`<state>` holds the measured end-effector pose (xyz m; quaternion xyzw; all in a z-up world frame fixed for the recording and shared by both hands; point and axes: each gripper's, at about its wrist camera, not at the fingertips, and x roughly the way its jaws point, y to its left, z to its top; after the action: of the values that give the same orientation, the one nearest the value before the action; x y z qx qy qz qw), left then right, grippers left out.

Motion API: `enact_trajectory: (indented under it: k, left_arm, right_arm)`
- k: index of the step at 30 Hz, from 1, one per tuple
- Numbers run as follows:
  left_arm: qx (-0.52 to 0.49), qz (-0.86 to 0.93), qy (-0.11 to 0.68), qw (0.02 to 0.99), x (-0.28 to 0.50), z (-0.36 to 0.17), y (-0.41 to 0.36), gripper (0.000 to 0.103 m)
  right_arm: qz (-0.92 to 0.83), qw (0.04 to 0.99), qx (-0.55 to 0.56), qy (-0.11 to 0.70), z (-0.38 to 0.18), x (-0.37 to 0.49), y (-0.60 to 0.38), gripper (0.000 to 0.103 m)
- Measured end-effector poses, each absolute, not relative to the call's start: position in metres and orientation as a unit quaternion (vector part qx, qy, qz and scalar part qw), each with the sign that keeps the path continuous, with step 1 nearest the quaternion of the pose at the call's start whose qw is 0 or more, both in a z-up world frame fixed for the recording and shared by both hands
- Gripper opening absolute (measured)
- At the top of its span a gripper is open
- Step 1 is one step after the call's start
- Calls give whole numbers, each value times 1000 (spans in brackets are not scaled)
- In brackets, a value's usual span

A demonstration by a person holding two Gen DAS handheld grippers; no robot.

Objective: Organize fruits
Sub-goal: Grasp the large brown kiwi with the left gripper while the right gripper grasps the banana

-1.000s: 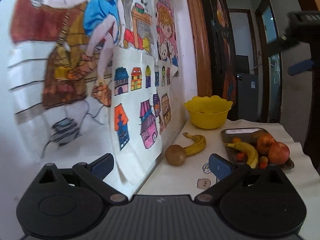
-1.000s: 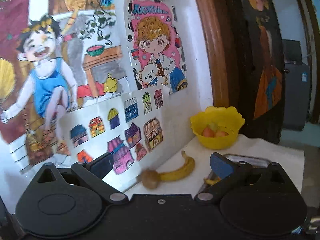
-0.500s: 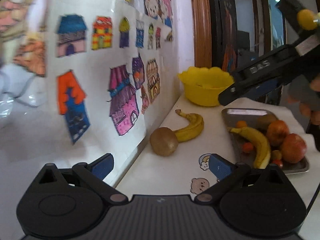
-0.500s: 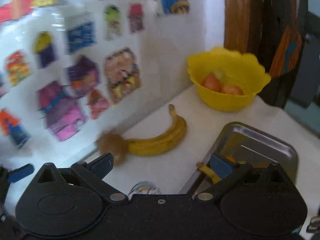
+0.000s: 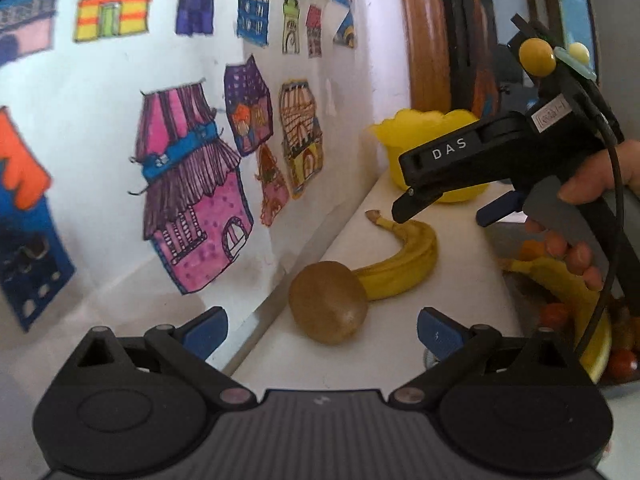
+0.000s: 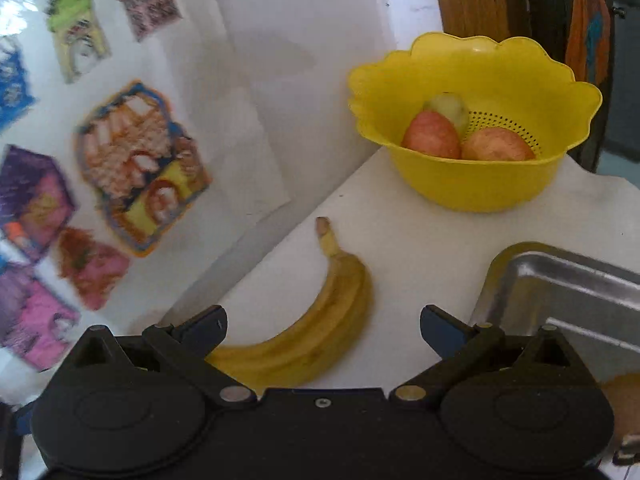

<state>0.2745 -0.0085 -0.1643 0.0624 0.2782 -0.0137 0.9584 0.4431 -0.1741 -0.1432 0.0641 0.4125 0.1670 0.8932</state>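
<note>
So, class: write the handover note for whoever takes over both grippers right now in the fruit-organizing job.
Left gripper: open, empty, pointed at the kiwi on the white table.
Right gripper: open, empty, above the loose banana, which lies touching the kiwi.
Yellow bowl: two apples plus one pale fruit behind them.
Metal tray: another banana and small orange-red fruits; partly hidden by the hand.
Done: some fruit already in bowl and tray.
Left: loose banana and kiwi not yet sorted.

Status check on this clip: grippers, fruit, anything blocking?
Left gripper open, aimed at kiwi. Right gripper open above banana. Kiwi touches banana's end; nothing else blocking.
</note>
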Motion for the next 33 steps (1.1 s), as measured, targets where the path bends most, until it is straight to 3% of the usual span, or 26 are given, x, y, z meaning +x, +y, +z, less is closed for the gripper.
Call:
enact_trajectory:
  k: [9,17,25,31,33]
  left_arm:
    - [60,4,283,957,294,-171,-14,100]
    - [66,7,289,955,310,-178,-25,86]
    - [56,17,298,953,326,-183,-29,80]
    - [43,39,305,950,341,-186,-31,63]
    - [35,42,306,951,342,-188,-29,63]
  right_arm:
    - [168,889,62,421,-159,463,-169,91]
    - [161,887,59,428,-169,470,-168,81]
    - [161,894,37,416,-171,469,-163,81]
    - [162,899,23,407,-172,465,-157,77]
    - [160,900,27,405,-172,464,-157,77]
